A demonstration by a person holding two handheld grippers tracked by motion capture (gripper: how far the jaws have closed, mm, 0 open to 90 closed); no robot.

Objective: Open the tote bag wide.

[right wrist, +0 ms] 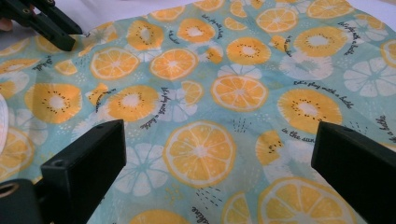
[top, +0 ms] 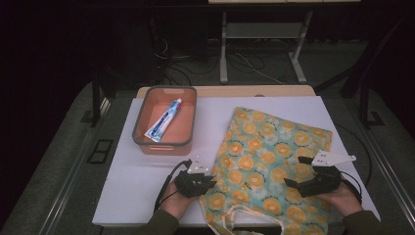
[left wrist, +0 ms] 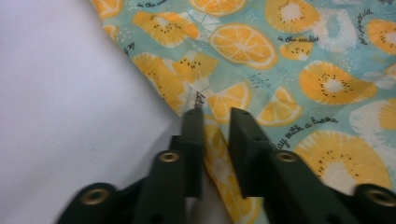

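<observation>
A teal cloth bag [top: 266,152] printed with orange slices lies flat on the white board [top: 142,186], its handles [top: 240,214] toward the person. My left gripper [top: 211,181] is at the bag's left edge. In the left gripper view its jaws [left wrist: 217,114] stand almost together with the edge of the bag [left wrist: 289,60] between them. My right gripper [top: 294,174] hovers over the right half of the bag. Its jaws [right wrist: 217,140] stand wide apart above the bag's print [right wrist: 201,149], holding nothing. The left gripper [right wrist: 46,23] shows far off in the right gripper view.
An orange bin with a grey rim [top: 138,125] stands on the board at the back left, with a toothpaste tube [top: 164,120] lying in it. Bare white board [left wrist: 65,107] lies left of the bag. Beyond the table are cables and a metal stand [top: 223,54].
</observation>
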